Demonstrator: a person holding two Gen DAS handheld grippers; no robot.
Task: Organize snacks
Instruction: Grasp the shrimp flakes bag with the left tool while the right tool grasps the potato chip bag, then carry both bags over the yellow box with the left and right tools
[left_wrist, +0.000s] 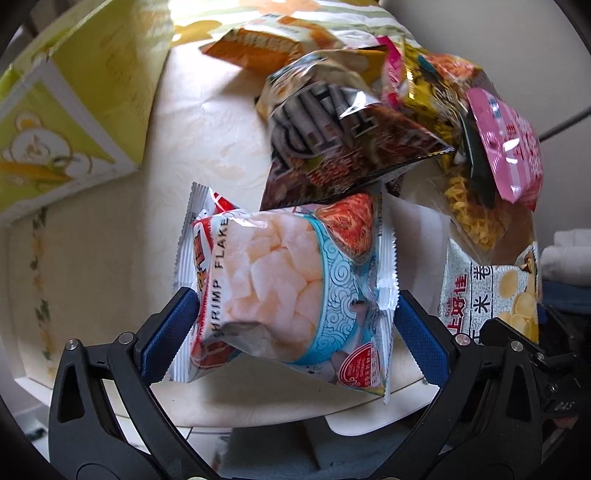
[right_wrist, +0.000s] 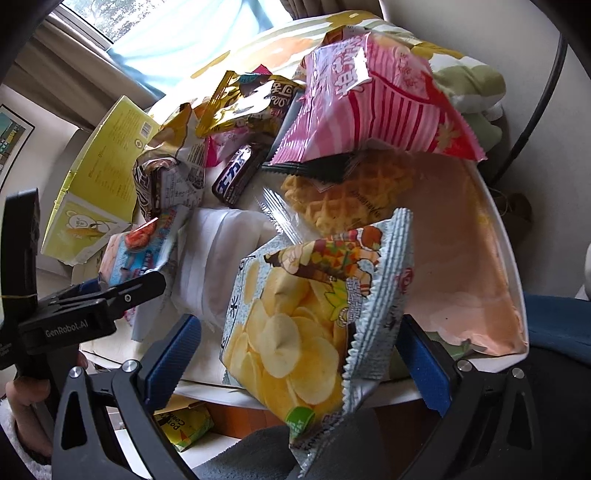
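Clearly both risk slipping: left gripper (left_wrist: 295, 325) stands wide around the shrimp flake bag (left_wrist: 284, 291), pads barely touching; right gripper (right_wrist: 301, 354) gapes around the chip bag (right_wrist: 306, 325), lower centre, without pressing it.

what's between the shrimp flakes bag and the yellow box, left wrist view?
Nothing: in the left wrist view, only bare cream tabletop lies between the shrimp flakes bag and the yellow box. The pile of snacks sits on the bag's other side.

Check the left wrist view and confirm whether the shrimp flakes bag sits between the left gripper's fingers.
Yes, the shrimp flakes bag lies between the two blue pads of the left gripper.
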